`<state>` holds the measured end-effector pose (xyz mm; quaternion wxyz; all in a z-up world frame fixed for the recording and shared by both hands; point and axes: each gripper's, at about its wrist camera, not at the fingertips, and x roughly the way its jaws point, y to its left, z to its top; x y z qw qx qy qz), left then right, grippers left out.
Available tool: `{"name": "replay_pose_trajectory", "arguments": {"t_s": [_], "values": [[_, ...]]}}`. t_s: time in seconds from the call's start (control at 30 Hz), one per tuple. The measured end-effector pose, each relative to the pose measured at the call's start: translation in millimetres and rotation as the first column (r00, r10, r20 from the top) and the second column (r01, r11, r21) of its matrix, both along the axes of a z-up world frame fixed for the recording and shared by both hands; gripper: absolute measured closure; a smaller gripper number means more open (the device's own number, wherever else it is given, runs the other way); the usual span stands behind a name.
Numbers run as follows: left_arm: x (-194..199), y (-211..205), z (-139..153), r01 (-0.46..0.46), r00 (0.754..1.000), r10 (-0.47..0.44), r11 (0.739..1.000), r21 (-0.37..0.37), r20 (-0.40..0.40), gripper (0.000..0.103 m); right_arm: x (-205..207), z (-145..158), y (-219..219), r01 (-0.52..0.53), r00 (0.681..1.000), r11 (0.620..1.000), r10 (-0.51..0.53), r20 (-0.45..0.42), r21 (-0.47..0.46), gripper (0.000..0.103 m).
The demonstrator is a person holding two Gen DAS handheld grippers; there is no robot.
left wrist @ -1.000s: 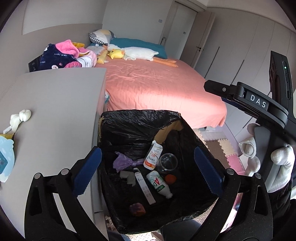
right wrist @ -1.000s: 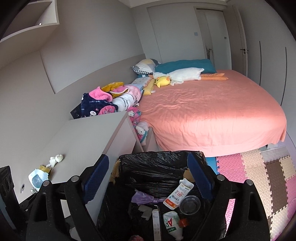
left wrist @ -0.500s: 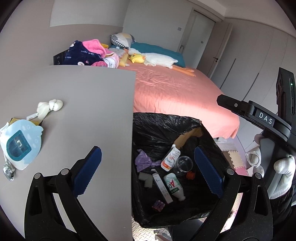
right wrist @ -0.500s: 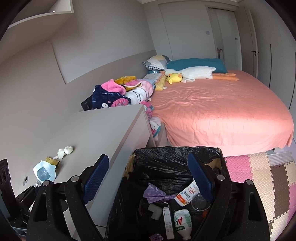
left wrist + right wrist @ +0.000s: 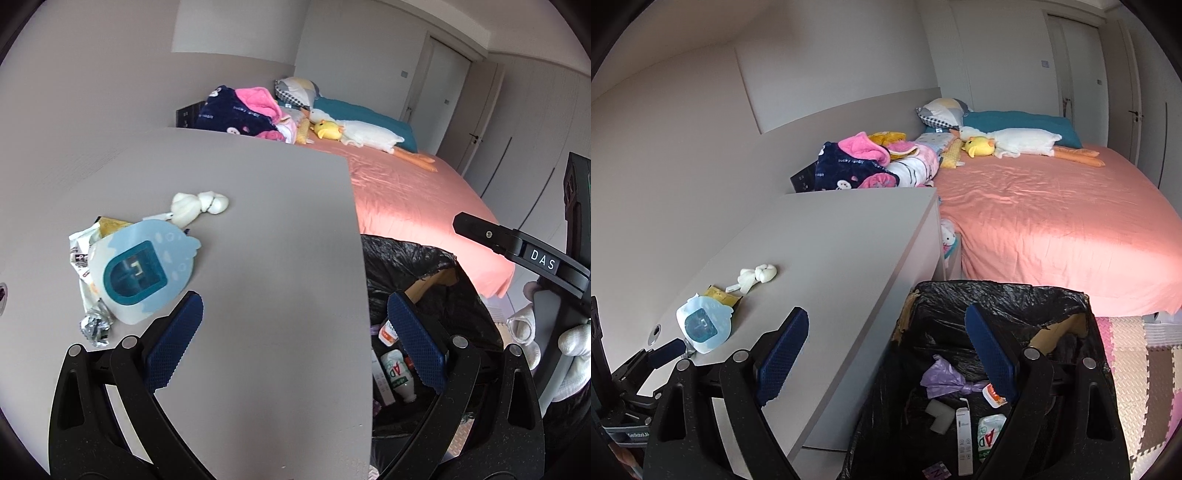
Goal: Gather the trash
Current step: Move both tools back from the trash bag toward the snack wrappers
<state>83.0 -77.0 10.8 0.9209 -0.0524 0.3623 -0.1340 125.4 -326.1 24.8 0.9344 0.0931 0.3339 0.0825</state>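
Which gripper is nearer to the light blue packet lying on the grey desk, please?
Left. The left gripper hangs open over the desk, its left finger just beside the light blue packet. The right gripper is open farther right, straddling the desk edge and bin.

Pale grey walls, white wardrobe doors (image 5: 1071,74), a salmon-pink sheeted bed (image 5: 1052,221) (sunlit), a grey matte desk (image 5: 258,258), pastel foam floor mats (image 5: 1145,369).

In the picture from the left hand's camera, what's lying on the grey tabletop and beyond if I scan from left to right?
Crumpled foil scrap → blue bird-shaped card → white knotted tissue → bare grey tabletop → black-lined trash bin → the other hand-held gripper, marked DAS.
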Motion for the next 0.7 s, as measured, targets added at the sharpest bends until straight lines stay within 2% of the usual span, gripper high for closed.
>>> {"name": "replay_pose_trajectory", "arguments": {"t_s": [0.27,0.7], "values": [[-4,43,3,-0.078,0.997,0.077,0.997,0.010,0.012,0.006,12,-6,33,-0.050,0.999,0.999,0.050,-0.012,0.001,0.016],[3,102,-1,-0.178,0.984,0.178,0.984,-0.024,0.003,0.006,36,-17,80,-0.114,0.993,0.993,0.113,-0.047,-0.021,0.016]]}}
